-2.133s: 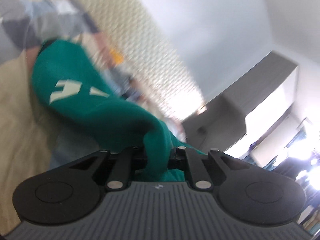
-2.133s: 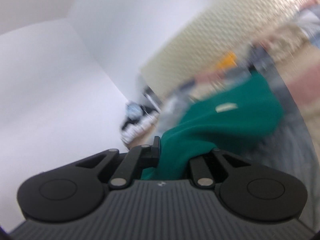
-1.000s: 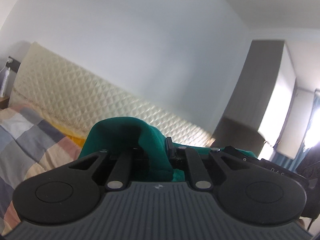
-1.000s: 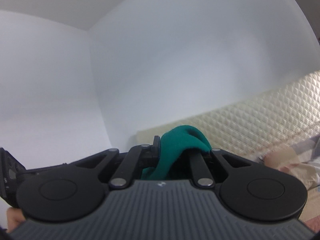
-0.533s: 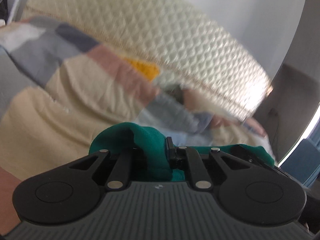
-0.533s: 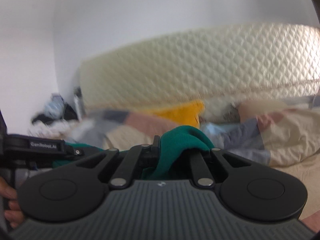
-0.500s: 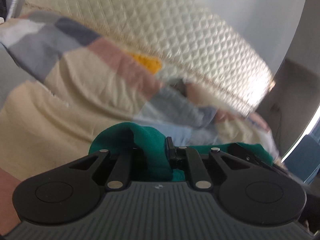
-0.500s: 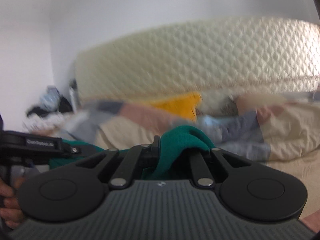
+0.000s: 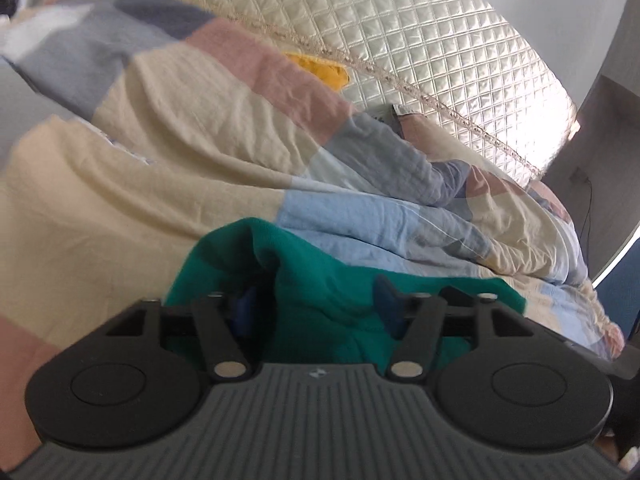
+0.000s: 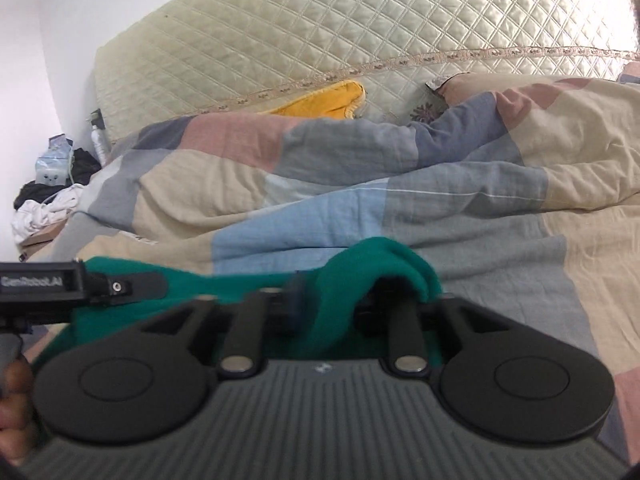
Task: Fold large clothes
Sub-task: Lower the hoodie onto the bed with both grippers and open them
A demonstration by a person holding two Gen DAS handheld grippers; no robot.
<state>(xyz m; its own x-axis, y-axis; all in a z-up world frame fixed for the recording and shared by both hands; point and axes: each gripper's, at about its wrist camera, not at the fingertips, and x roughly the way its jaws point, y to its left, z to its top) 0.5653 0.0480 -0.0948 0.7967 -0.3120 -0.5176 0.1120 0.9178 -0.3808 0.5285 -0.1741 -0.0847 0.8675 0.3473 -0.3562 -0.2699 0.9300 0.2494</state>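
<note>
A green garment lies bunched right in front of my left gripper, low over the patchwork bed cover. The left jaws stand apart, with the cloth loose between the blue pads. In the right wrist view the same green garment drapes over my right gripper, whose jaws also stand apart with cloth slack between them. The garment stretches left toward the left gripper's body, held by a hand. Most of the garment is hidden under the grippers.
A patchwork quilt in beige, blue, grey and pink covers the bed. A quilted cream headboard stands behind, with a yellow pillow. Cluttered clothes lie on a side table at far left. A grey cabinet stands on the right.
Both grippers came down from high toward the bed with the green garment. Both jaws have opened, and the cloth now sits loose between them.
</note>
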